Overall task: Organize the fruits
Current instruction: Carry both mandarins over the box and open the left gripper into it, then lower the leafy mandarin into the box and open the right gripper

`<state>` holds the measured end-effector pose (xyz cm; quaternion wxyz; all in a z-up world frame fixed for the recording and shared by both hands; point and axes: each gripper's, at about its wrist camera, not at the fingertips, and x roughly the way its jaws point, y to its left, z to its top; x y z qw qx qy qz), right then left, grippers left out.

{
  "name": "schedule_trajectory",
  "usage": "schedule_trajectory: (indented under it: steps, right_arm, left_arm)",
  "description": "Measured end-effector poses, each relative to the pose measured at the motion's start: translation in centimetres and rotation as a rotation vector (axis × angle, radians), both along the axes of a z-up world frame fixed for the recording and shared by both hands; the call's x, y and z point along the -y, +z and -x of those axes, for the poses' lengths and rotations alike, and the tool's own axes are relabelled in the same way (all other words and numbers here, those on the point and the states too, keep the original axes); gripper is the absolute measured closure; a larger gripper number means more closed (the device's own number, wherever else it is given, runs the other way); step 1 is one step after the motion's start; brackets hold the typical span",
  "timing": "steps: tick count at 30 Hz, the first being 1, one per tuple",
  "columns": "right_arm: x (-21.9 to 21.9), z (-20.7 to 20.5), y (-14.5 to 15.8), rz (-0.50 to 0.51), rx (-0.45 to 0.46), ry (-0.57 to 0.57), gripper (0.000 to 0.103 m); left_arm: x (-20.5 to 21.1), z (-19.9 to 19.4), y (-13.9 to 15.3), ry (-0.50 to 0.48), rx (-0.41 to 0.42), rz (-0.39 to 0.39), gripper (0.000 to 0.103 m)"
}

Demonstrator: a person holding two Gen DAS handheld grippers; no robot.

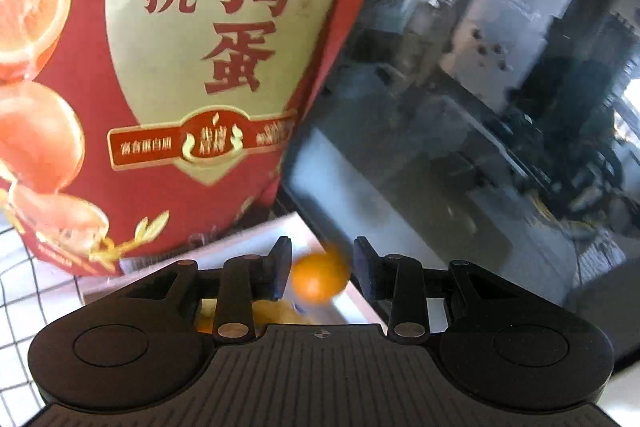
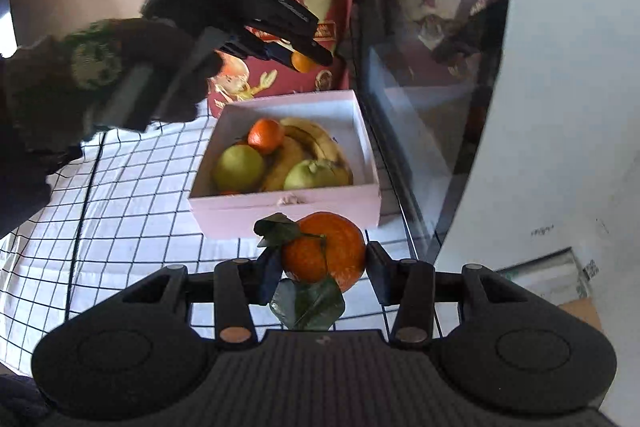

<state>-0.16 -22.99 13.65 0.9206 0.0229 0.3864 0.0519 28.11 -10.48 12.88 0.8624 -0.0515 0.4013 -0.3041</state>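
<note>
A small orange (image 1: 320,277) sits between the pads of my left gripper (image 1: 322,269), which is shut on it. The right wrist view shows that same left gripper (image 2: 304,61) in the air above the far edge of the pink box (image 2: 280,205), carrying the small orange (image 2: 302,63). The box holds a tangerine (image 2: 264,135), two green fruits (image 2: 238,167) and bananas (image 2: 304,143). My right gripper (image 2: 324,267) is shut on a large leafy tangerine (image 2: 324,251), just in front of the box's near wall.
A tall red snack bag (image 1: 180,67) stands right behind the box. A dark glass panel (image 2: 420,87) rises along the box's right side, with a white wall (image 2: 560,107) beyond it. A black-and-white checked cloth (image 2: 132,187) covers the table. A gloved hand (image 2: 100,67) holds the left gripper.
</note>
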Motion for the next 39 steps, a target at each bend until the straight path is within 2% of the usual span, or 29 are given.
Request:
schedule_trajectory:
  steps: [4,7,11,14,18,22,25,27,28,29,30,33,37,39]
  right_arm:
    - [0.7,-0.3,-0.6,0.000,-0.030,-0.008,0.059]
    - [0.9,-0.8,-0.8,-0.007,-0.046,-0.013,0.059]
    - [0.7,-1.9,-0.6,-0.004,-0.045,0.012,0.059]
    - [0.1,-3.1,0.5,0.003,-0.009,0.045,0.059]
    - [-0.4,-6.3,2.0,-0.010,0.039,0.064,0.059]
    - [-1.7,-10.9,3.2,0.017,0.088,0.034,0.059]
    - [-2.6,-14.7,3.8,-0.008,0.154,0.000,0.058]
    - [-3.2,-16.5,3.6,-0.001,0.214,-0.016,0.050]
    - [-3.8,-17.3,3.3,0.031,0.222,-0.029,0.045]
    - [-4.4,-17.7,3.1,0.061,0.214,-0.042,0.045]
    - [-4.8,-17.7,2.9,0.064,0.202,-0.046,0.045]
    - [-5.3,-15.3,2.4,-0.012,0.184,-0.036,0.044]
    - [-5.8,-9.8,0.8,-0.015,0.151,-0.016,0.040]
    - [-5.8,-7.1,-0.4,-0.019,0.124,0.008,0.039]
  left_arm:
    - [-1.5,-0.4,0.3,0.041,0.007,0.092,0.065]
    - [-3.8,1.0,0.6,0.076,0.035,0.085,0.065]
    - [-8.0,4.6,0.3,0.115,0.033,0.089,0.065]
    - [-11.6,8.3,-0.7,0.164,0.021,0.072,0.065]
    - [-16.2,13.2,-3.1,0.246,-0.048,0.049,0.065]
    - [-19.0,17.1,-5.6,0.310,-0.125,0.036,0.065]
    - [-20.3,19.4,-6.3,0.335,-0.139,0.023,0.065]
    - [-20.6,20.4,-6.3,0.334,-0.126,0.001,0.065]
    - [-20.4,20.6,-6.1,0.327,-0.115,-0.013,0.065]
    - [-20.5,20.9,-6.1,0.317,-0.104,-0.026,0.065]
    - [-20.3,21.1,-6.3,0.306,-0.096,-0.038,0.065]
    - [-20.1,21.9,-7.4,0.275,-0.100,-0.061,0.065]
    - [-18.8,22.9,-9.2,0.242,-0.108,-0.091,0.065]
    - [-17.8,23.6,-10.1,0.255,-0.087,-0.119,0.065]
